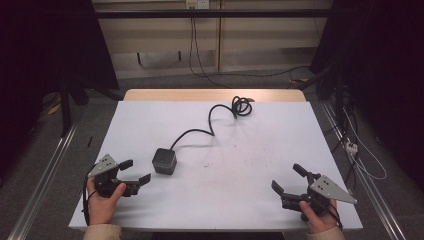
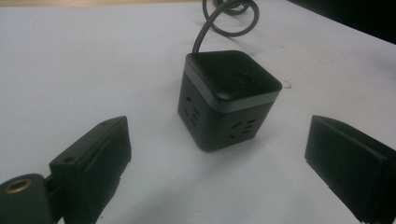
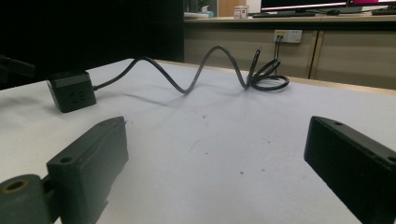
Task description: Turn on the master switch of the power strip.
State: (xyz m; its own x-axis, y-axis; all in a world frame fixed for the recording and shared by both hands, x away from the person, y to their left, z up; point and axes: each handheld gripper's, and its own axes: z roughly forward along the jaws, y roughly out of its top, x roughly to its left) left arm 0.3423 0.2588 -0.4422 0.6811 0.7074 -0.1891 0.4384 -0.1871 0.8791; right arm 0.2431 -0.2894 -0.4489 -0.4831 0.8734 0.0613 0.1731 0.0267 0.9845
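Barely started imo: the black socket cube (image 2: 227, 98) sits untouched on the tabletop (image 1: 260, 165) just ahead of the left gripper (image 1: 134, 171), both grippers' fingers spread wide and empty, right gripper (image 1: 289, 179) well off, and the plug end's hard to make out.

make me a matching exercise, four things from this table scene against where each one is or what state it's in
Things:
1. power cube
2. cable
3. left hand-held gripper
4. right hand-held gripper

Places or states:
A. open at the table's near right, far from the cube
B. coiled near the table's far edge
C. open, just beside the cube
D. standing on the white table, left of middle

Pairs: 1-D, 2-B, 3-C, 4-A
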